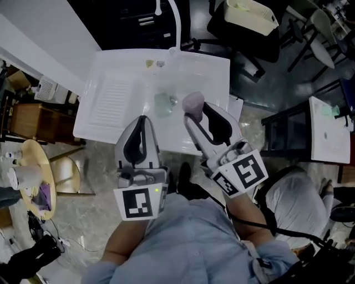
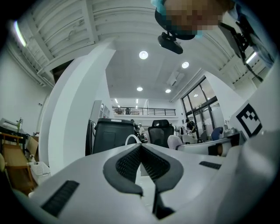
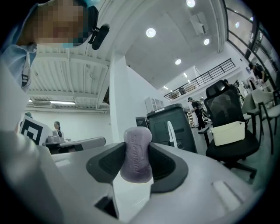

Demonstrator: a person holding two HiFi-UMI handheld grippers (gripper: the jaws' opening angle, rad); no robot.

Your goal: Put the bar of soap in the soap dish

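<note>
A pale purple bar of soap [image 3: 137,154] stands upright between the pads of my right gripper [image 3: 138,165], which is shut on it. From the head view the soap [image 1: 192,102] hangs over the white sink basin [image 1: 213,72], held by the right gripper [image 1: 194,113]. A translucent greenish soap dish [image 1: 164,104] lies in the basin just left of the soap. My left gripper [image 1: 143,119] is shut with nothing in it, its tips over the sink's front part near the dish. In the left gripper view the pads of the left gripper [image 2: 141,151] meet.
The white sink has a ribbed draining board [image 1: 113,100] on its left and a white tap [image 1: 175,22] at the back. A black office chair with a cream tub [image 1: 250,13] stands behind. A wooden stool [image 1: 33,177] and shelves sit at the left, a table [image 1: 327,130] at the right.
</note>
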